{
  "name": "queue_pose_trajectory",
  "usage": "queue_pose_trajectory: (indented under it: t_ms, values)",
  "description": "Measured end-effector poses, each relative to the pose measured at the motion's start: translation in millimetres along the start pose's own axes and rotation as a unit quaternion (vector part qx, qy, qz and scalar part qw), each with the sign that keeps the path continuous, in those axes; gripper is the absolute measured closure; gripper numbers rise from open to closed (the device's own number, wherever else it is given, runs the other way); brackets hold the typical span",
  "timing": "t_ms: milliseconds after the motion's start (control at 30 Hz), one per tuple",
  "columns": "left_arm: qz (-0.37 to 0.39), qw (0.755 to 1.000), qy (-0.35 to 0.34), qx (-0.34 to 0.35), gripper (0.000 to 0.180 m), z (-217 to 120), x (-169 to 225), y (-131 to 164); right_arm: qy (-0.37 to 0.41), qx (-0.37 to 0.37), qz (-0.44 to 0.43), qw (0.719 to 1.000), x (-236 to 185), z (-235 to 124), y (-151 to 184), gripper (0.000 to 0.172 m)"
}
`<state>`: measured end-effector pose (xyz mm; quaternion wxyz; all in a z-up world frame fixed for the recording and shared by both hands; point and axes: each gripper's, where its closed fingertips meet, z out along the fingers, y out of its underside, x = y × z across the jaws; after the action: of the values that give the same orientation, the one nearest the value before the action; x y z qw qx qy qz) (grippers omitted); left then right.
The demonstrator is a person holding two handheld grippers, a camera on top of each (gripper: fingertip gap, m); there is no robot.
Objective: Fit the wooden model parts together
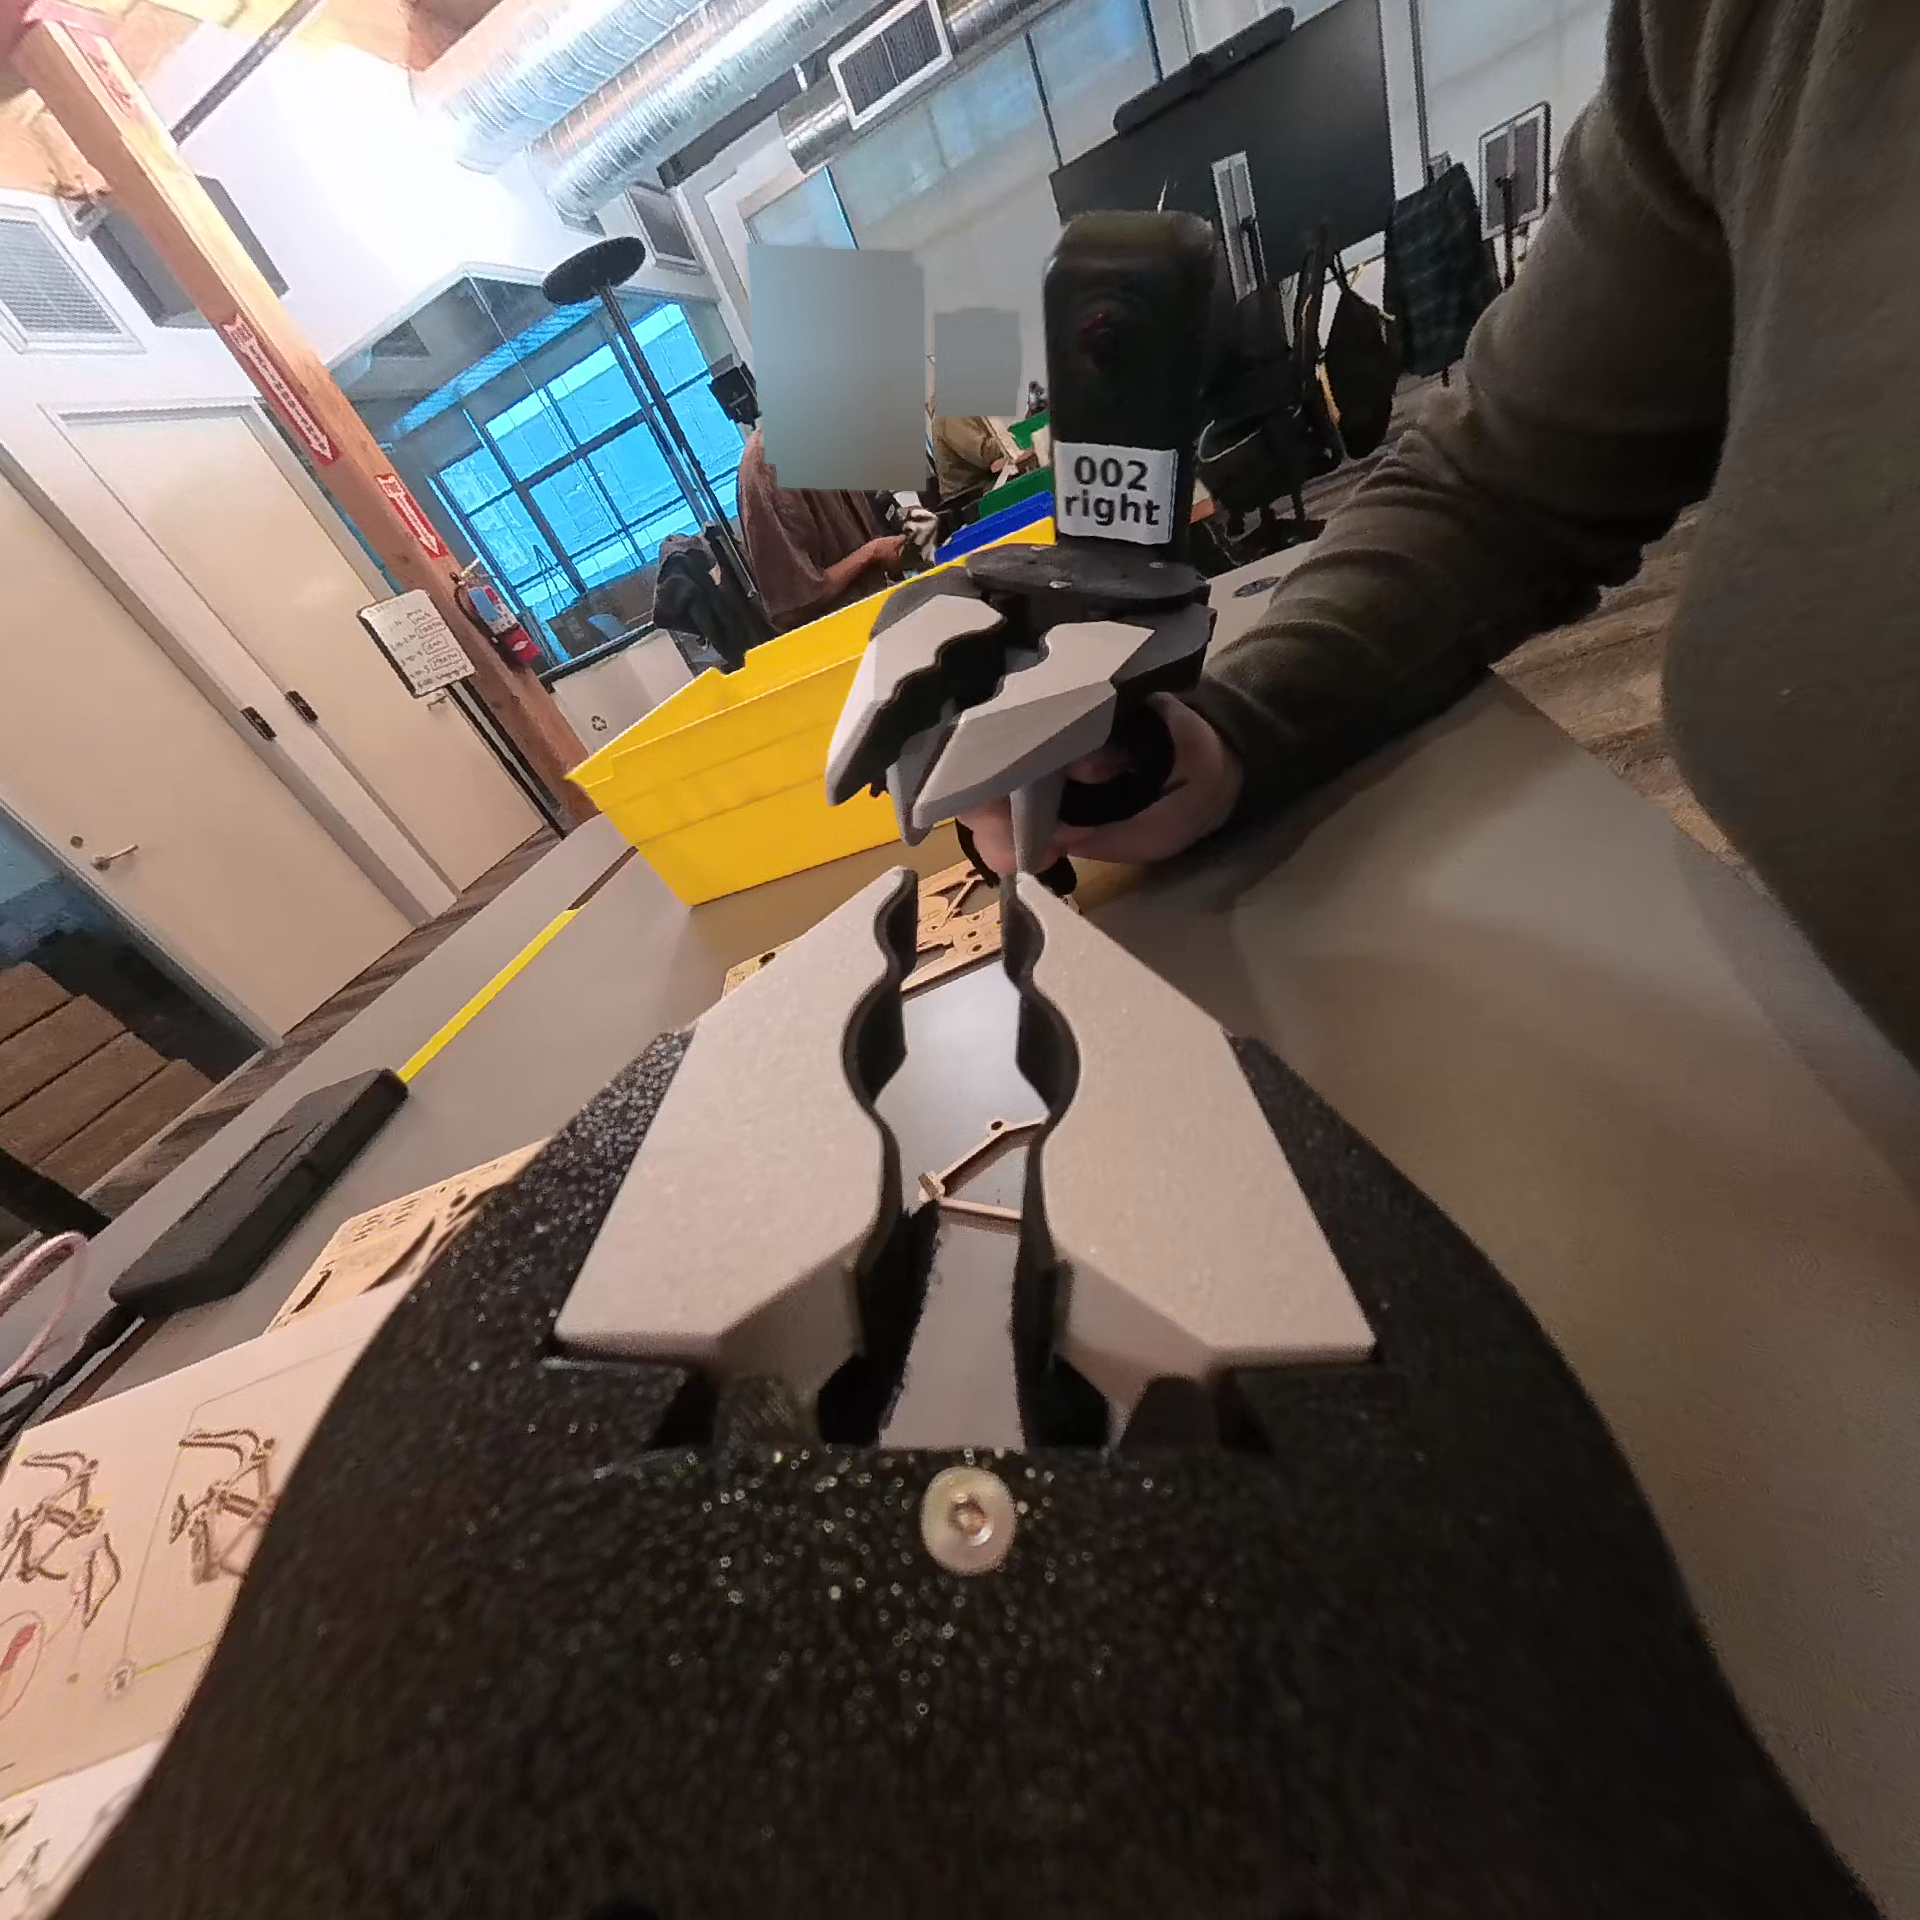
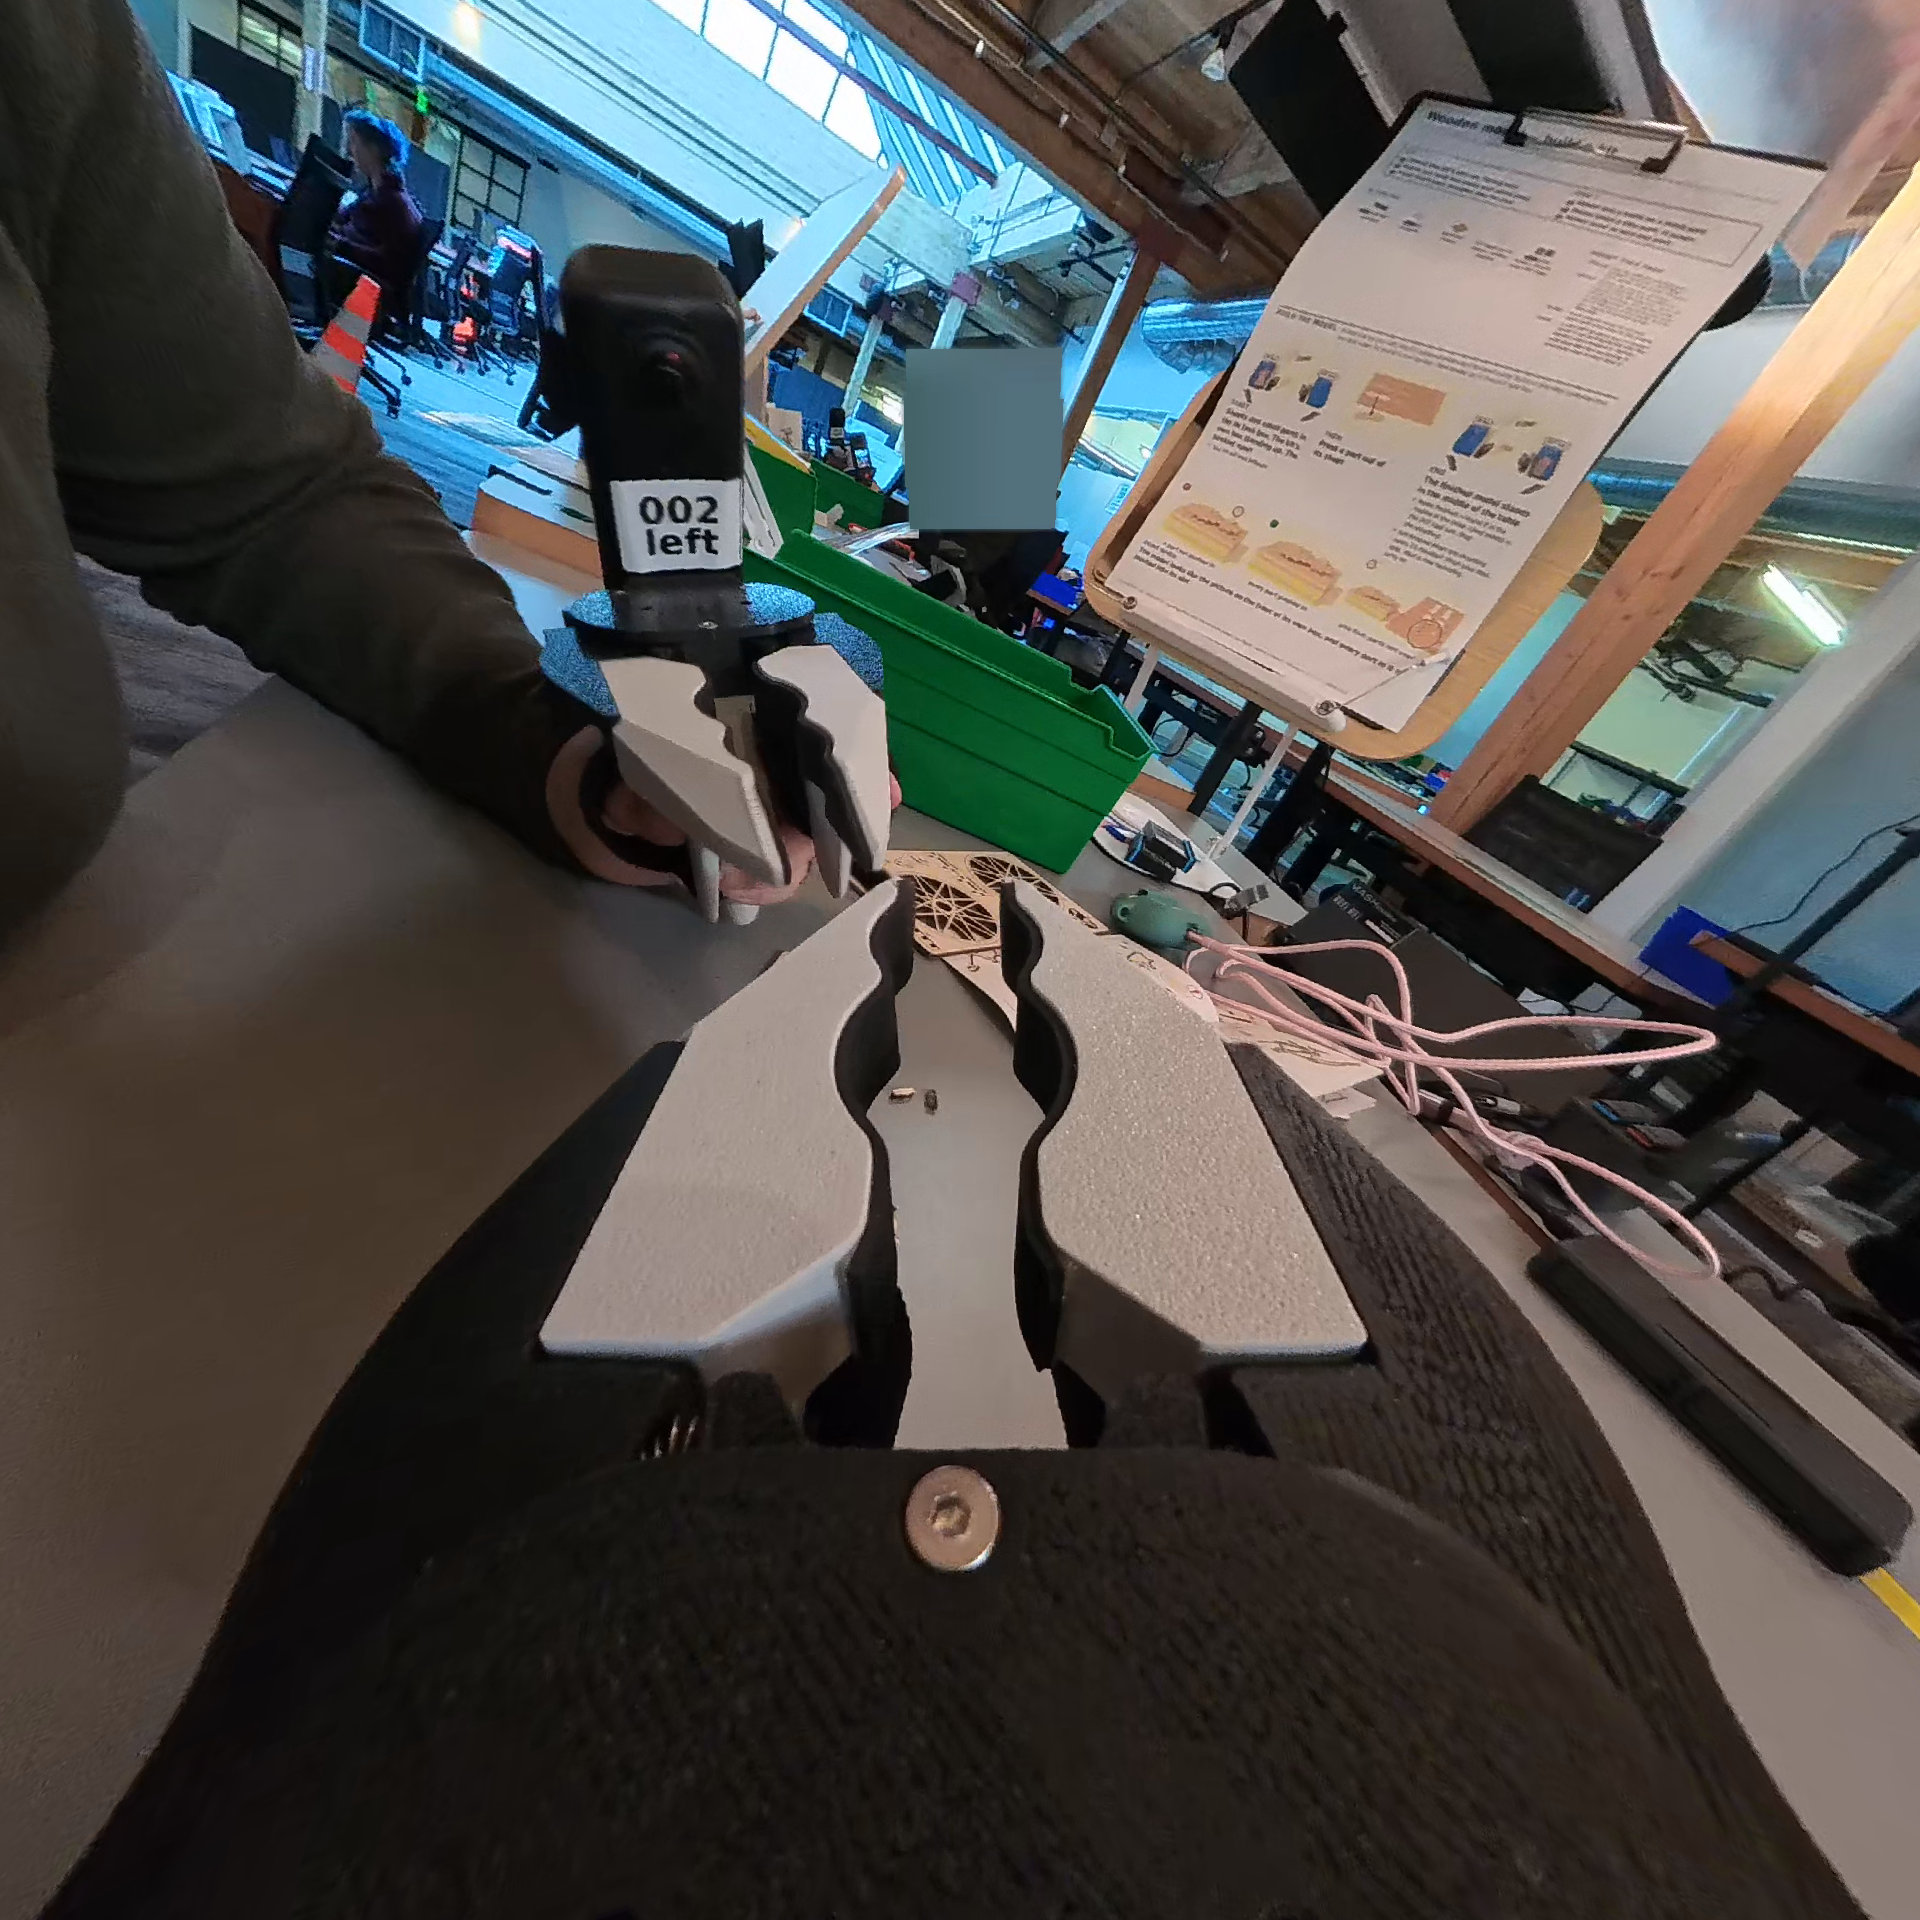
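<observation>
Both grippers part-open and empty, wooden model sheets flat on the table ahead

I hold my left gripper and right gripper low over the grey table, jaws narrowed to a slim gap with nothing clamped; the laser-cut wooden sheet lies just past my right fingertips, and loose thin wooden pieces lie under my left. I should pick one part by its edge, squarely, and brace the sheet with the other gripper. A yellow bin, green bin, clipboard of instructions and pink cord sit around, in an open workshop
</observation>
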<state>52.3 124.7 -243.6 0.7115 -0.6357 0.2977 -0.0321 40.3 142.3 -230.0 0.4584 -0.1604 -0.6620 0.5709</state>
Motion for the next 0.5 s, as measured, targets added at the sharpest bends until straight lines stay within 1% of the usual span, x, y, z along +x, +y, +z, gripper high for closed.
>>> queue_pose_trajectory:
  t_ms: [300,367,500]
  values:
    - [-0.059,0.998,-0.006,0.018,0.168,-5,-10,-2,0.000,-0.005,0.014,1.000,2,0,3,0.158]
    - [-0.050,0.999,-0.003,0.013,0.168,-5,-8,-1,-0.002,-0.007,0.011,1.000,2,0,5,0.158]
    - [0.009,1.000,0.015,-0.008,0.170,0,8,1,-0.004,-0.010,0.019,1.000,4,-1,7,0.158]
